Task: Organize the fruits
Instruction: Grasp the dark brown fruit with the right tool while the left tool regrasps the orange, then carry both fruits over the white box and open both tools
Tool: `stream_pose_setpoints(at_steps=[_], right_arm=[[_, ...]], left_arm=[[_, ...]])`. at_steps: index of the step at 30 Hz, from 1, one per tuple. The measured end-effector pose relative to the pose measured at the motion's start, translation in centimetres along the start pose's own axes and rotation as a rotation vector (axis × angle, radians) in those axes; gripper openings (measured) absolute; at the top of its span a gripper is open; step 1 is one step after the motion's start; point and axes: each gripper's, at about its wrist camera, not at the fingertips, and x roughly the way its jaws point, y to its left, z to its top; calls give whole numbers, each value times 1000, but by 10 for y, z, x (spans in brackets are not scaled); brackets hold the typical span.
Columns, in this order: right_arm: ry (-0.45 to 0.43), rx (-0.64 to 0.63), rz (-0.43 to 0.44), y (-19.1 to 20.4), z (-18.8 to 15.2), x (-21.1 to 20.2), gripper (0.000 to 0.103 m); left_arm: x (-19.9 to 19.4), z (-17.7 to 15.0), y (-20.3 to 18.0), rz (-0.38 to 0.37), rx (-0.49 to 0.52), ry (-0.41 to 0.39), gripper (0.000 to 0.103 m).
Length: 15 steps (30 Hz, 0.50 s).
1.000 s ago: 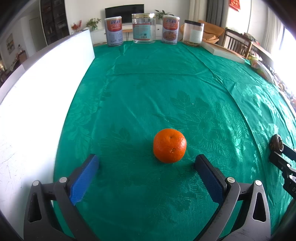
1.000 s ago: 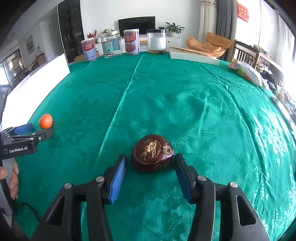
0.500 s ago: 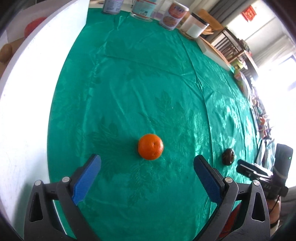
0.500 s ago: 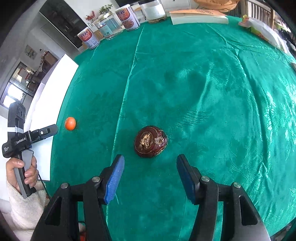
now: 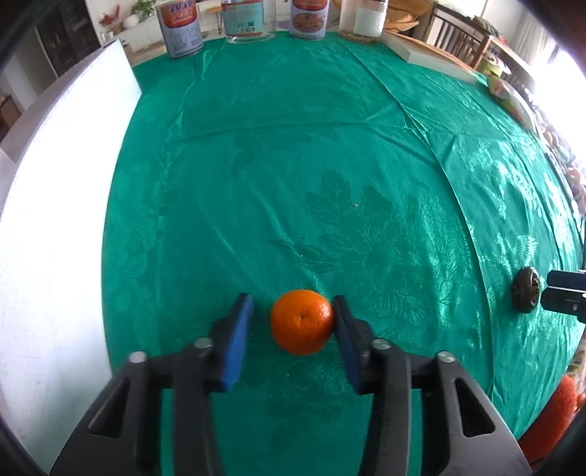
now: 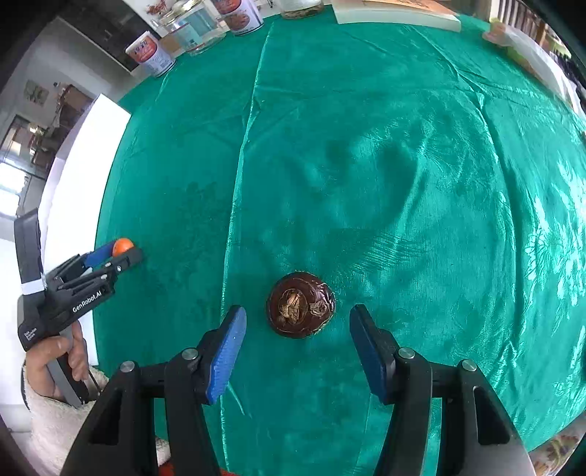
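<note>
So the orange (image 5: 301, 322) sits on the green cloth of the counter (image 5: 293, 164), low-centre in the left wrist view, right between the jaws of the left gripper (image 5: 293, 322). Those jaws have just been closing in from wide: the right pad looks to be touching the fruit's 3 o'clock side, but there's a visible gap at 9 o'clock btw, so not a real grip yet imo.

The dark brown fruit (image 6: 300, 309) is over by the right gripper (image 6: 296, 329), well apart from the orange. Its jaws are partway open with space on both sides of the fruit, holding nothing.

Further out: tins and jars (image 5: 181, 27) along the far edge at 12 o'clock, a white board (image 5: 55, 219) running down the 9 o'clock side.

How I'd do this step:
- shift the left gripper a bit toward 3 o'clock so the orange is centred, otherwise one pad just shoves it and it rolls
- close gently, the skin prob gives a little, no need to crush
- pads at the widest part, not above it, or it pops out
- lift only once both pads press

Same deal for the right one tbh.
</note>
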Motion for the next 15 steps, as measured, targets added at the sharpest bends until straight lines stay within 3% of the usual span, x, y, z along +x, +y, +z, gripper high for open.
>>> stream_pose_setpoints(at_steps=[4,6,9,11,15], right_arm=[[38,-55,-74,13,4,18,59],[46,-53,-102,15,4,23,46],[30,-63,-117,19,4,16,45],[-1,-61,-97,22,1,3,45],[-80,-100,-18,53,2,-40,45]], left_arm=[[-6,-2,6,-72,-33,-8,29],[-14,-5,10,-100,-54,-25,29],[-31,-10,20,-174,-107,-47,29],[-46,-10,24,-227,-143,-71,29],[-96,-23,45,-417,-221,-130,28]])
